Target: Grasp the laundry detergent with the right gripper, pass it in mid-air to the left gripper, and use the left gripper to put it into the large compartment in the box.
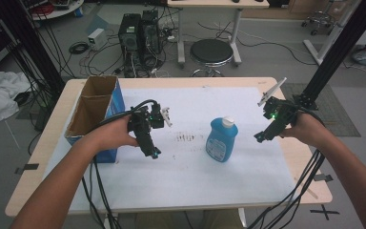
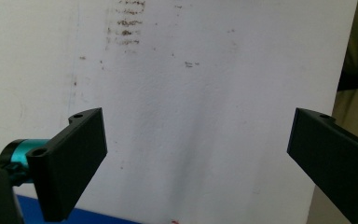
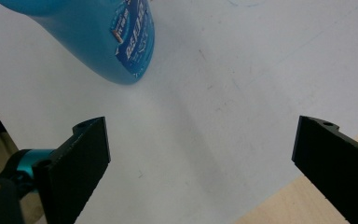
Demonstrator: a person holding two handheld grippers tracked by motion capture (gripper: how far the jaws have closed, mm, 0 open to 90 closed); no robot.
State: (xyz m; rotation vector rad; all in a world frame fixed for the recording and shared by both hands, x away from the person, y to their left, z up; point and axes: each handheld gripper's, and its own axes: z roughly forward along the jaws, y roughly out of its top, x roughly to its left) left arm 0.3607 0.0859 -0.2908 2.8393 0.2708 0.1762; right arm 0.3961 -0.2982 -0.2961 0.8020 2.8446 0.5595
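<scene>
- Pale wooden table (image 1: 43, 157) covered by a white paper sheet (image 1: 195, 176); dark smudges on the sheet near its middle.
- Open brown cardboard box with blue outer sides (image 1: 93, 107) stands at the sheet's left edge, toward the far left corner.
- Blue plastic bottle with a white cap (image 1: 222, 139) stands upright near the sheet's centre, slightly right, between both grippers and touching neither.
- Left gripper (image 1: 154, 153) just beside the box's near end, pointing down at the sheet; in the left gripper view its jaws stand wide apart, nothing between them.
- Right gripper (image 1: 259, 138) near the sheet's right edge, close to the bottle; jaws spread wide, empty.
</scene>
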